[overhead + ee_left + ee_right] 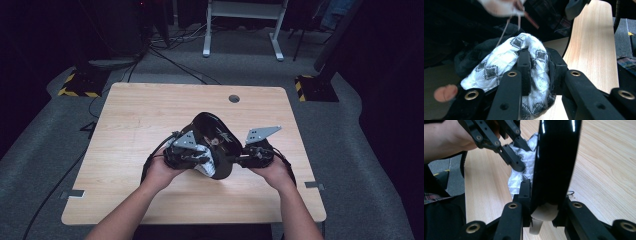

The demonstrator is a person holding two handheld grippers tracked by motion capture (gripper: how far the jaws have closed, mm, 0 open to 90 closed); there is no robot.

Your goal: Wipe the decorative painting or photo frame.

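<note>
Our right claw [544,206] grips the glossy black shoe [555,162] by its end; our left claw [540,72], clamping the patterned white cloth [499,62], sits beside the shoe's opening.

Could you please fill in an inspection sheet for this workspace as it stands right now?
Surface: light wooden table, round grommet hole near its far edge.
Job's things: glossy black shoe held up on edge; white patterned cloth bunched beside it.
Clutter: nothing seen.
Grippers: left gripper shut on the cloth; right gripper shut on the shoe.
Cables: black cable loops from the left gripper; more cables run over the floor behind.
Surroundings: grey carpet, white desk frame, hazard-striped stand bases.
</note>
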